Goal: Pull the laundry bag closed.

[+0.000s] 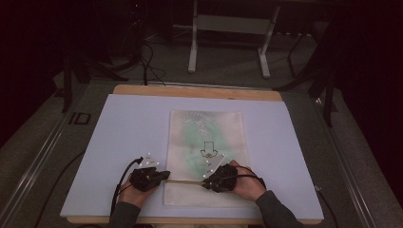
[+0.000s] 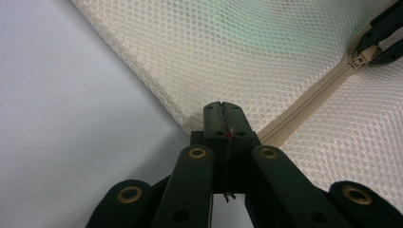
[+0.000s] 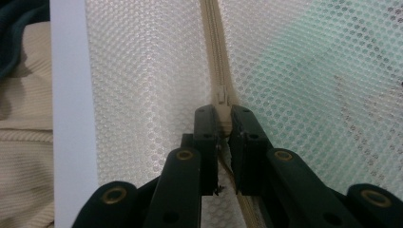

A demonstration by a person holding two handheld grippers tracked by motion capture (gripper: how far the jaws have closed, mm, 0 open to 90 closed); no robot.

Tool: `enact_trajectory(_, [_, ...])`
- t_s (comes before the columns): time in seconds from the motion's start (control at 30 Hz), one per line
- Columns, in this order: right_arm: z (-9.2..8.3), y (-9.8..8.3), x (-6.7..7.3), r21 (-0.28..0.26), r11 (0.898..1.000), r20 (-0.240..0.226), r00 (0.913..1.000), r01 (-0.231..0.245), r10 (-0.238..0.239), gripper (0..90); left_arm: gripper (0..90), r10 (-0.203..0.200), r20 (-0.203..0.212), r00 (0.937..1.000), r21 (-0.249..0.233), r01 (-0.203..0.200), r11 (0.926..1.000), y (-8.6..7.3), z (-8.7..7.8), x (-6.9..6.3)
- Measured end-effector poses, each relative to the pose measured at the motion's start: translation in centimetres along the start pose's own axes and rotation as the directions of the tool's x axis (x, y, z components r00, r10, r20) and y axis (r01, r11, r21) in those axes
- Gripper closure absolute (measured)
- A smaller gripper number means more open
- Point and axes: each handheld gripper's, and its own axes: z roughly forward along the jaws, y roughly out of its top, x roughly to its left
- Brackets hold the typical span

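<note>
A cream mesh zipper bag (image 1: 206,137) with something green inside lies flat on the white board (image 1: 128,128). Its zipper (image 2: 304,107) runs across the near end. My left gripper (image 1: 166,175) (image 2: 222,107) is shut on the bag's left edge, where the zipper ends. My right gripper (image 1: 205,184) (image 3: 224,116) is shut on the zipper pull (image 3: 222,119), just behind the slider (image 3: 221,97). In the left gripper view the right gripper (image 2: 375,45) shows far off at the pull (image 2: 357,61). The zipper tape (image 3: 215,42) runs straight ahead of the right jaws.
The board rests on a wooden table (image 1: 199,91). Cables (image 1: 66,175) trail off the left side. Grey metal stand legs (image 1: 192,52) stand on the floor behind. The board's near edge (image 3: 71,95) and a person's cream clothing (image 3: 23,137) lie left of the right gripper.
</note>
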Motion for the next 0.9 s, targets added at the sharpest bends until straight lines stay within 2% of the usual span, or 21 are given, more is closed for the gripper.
enact_trajectory(0.53, [-0.3, 0.1, 0.2, 0.021, 1.0, 0.018, 0.9996, 0.021, -0.021, 82.5, 89.6, -0.003, 0.004, 1.0, 0.0, 0.003, 1.0, 0.0, 0.0, 0.0])
enact_trajectory(0.87, [-1.2, -1.1, -0.1, 0.012, 1.0, 0.017, 0.9998, 0.002, -0.002, 82.4, 89.6, -0.005, 0.005, 1.0, 0.0, 0.005, 1.0, 0.0, 0.0, 0.0])
enact_trajectory(0.9, [-1.3, -1.1, 0.0, 0.023, 1.0, 0.025, 0.9997, 0.006, -0.007, 82.5, 89.6, -0.006, 0.006, 1.0, -0.001, 0.006, 1.0, 0.0, 0.0, 0.0])
